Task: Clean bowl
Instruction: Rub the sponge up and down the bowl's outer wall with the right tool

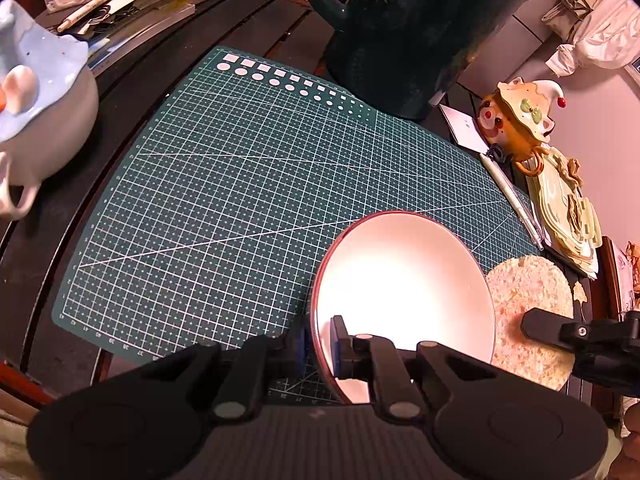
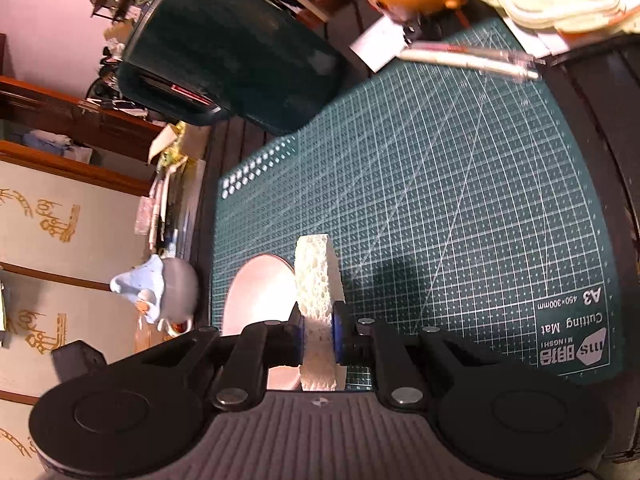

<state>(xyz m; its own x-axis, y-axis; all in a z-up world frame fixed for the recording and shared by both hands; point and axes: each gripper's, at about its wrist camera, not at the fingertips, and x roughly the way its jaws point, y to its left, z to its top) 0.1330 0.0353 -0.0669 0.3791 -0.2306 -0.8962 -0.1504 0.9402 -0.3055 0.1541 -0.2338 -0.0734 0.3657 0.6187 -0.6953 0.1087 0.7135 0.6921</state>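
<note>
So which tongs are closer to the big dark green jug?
Neither is clearly closer. The left tongs are clamped on the bowl's rim and the right tongs pinch the sponge right beside it. Both are across the cutting mat from the jug.

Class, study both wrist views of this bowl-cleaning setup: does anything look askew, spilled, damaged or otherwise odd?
Nothing is spilled or broken. The one unusual thing is the bowl: it stands tilted on edge over the cutting mat, its rim clamped by the left gripper, while the right gripper holds the sponge beside it.
</note>
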